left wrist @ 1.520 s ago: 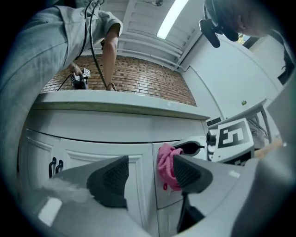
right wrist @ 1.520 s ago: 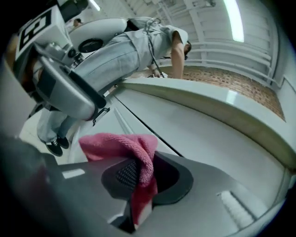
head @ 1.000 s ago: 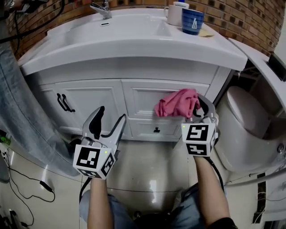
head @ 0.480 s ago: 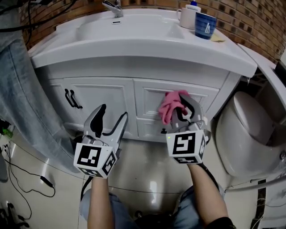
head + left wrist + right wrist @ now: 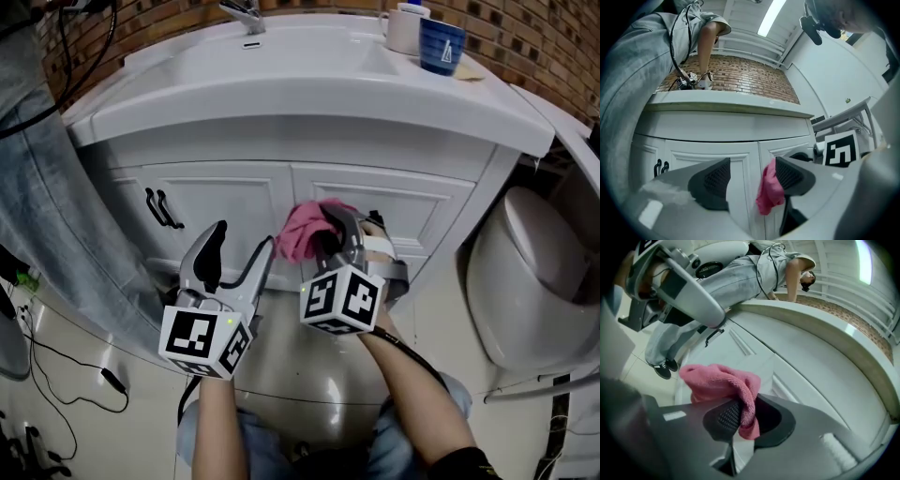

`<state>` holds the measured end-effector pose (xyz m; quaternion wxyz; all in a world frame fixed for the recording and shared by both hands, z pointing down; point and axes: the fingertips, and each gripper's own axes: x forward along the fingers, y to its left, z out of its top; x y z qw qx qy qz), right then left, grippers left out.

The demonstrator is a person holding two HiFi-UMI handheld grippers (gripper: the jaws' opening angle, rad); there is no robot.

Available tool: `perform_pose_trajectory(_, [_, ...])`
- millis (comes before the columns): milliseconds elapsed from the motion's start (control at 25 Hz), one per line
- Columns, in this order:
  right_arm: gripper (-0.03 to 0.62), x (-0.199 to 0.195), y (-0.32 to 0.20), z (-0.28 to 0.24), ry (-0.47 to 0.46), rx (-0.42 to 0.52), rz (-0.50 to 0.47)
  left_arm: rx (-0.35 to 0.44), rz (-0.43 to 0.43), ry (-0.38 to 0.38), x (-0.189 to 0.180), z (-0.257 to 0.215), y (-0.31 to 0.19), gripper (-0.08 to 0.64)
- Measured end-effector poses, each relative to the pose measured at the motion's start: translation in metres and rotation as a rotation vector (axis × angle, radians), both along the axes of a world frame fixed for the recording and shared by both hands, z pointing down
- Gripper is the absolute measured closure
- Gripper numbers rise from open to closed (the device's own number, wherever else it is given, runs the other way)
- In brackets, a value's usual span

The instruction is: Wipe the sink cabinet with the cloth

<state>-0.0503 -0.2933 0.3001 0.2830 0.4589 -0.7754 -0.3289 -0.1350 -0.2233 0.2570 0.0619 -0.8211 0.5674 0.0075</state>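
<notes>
A pink cloth [image 5: 307,228] is pressed against the white sink cabinet [image 5: 234,202] near the seam between its two doors. My right gripper [image 5: 330,236] is shut on the cloth [image 5: 726,383], which bunches out ahead of its jaws. In the left gripper view the cloth [image 5: 769,188] hangs just right of the door seam. My left gripper [image 5: 236,250] stands open and holds nothing, low in front of the left door [image 5: 712,159], a little apart from it.
A black handle [image 5: 161,208] sits on the left door. The white basin top [image 5: 309,89] overhangs the doors, with a tap [image 5: 242,13], a white mug [image 5: 405,28] and a blue cup [image 5: 442,45]. A toilet [image 5: 530,272] stands at right. A person in jeans [image 5: 42,187] stands at left.
My right gripper has carried the cloth leftward across the cabinet front, from the right door to the seam between the doors. The left gripper has barely moved.
</notes>
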Motion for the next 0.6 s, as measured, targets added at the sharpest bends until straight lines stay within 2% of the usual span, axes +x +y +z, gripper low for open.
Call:
perform_pose_trajectory(120, [0.541,0.056,-0.004,-0.014,-0.051,0.032,0.102,-0.003,0.011,0.007,0.005,0.002,-0.005,0.256])
perform_pose_trajectory(280, [0.541,0.132,-0.004,-0.02,-0.116,-0.004,0.208,-0.02,0.03,-0.01,0.014,0.01,-0.009,0.256])
perform_pose_trajectory(400, [0.541,0.184,-0.003,-0.019,-0.074,0.003,0.301,-0.019,0.034,-0.009,0.016,0.01,-0.012,0.256])
perform_pose_trajectory(520, [0.541,0.217,0.002,-0.019,-0.026,0.024,0.39,-0.019,0.03,0.0,0.015,0.012,-0.016,0.256])
perform_pose_trajectory(600, [0.541,0.235,0.003,-0.017,-0.029,0.013,0.468,-0.025,0.025,0.009,0.015,0.014,-0.02,0.256])
